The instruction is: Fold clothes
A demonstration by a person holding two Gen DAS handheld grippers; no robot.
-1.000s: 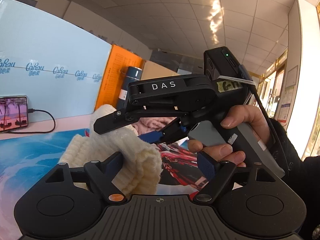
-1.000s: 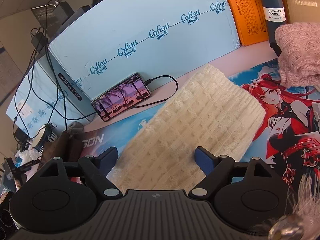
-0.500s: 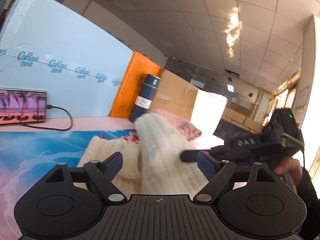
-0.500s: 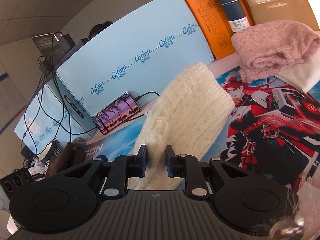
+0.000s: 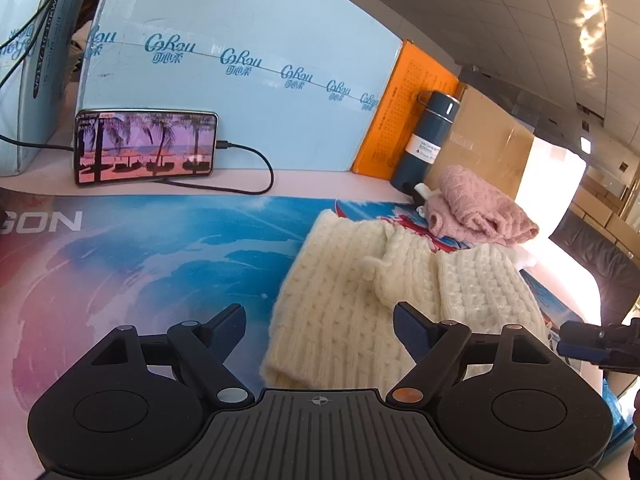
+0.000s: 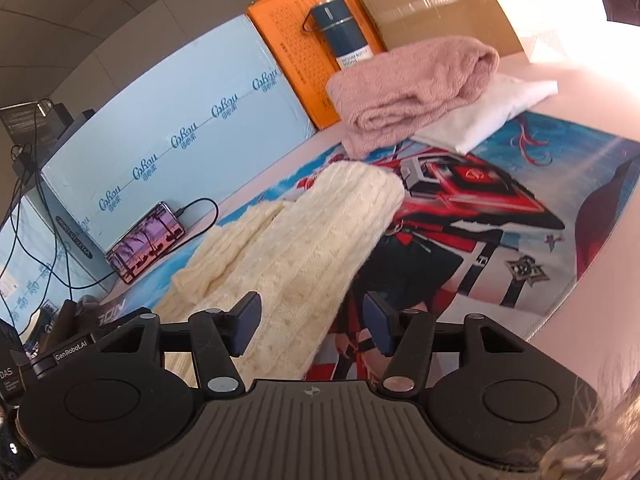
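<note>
1. Our left gripper (image 5: 319,330) hangs with its jaws spread wide and empty, just short of the near hem of the cream knit sweater (image 5: 360,292). Our right gripper (image 6: 311,318) is opening; the knit's near edge lies between the pads, but they do not press on it.
2. We judge the sweater light, soft and floppy: a chunky knit that sags and stretches when lifted, yet grips well. It lies partly folded on the printed desk mat (image 5: 160,248). A corner or doubled hem looks the best hold, pinched through both layers.
3. The mat looks smooth, so the knit should slide.
4. Farther back sit a folded pink sweater (image 6: 412,88), a phone (image 5: 146,146), a blue flask (image 5: 426,142) and boxes.
</note>
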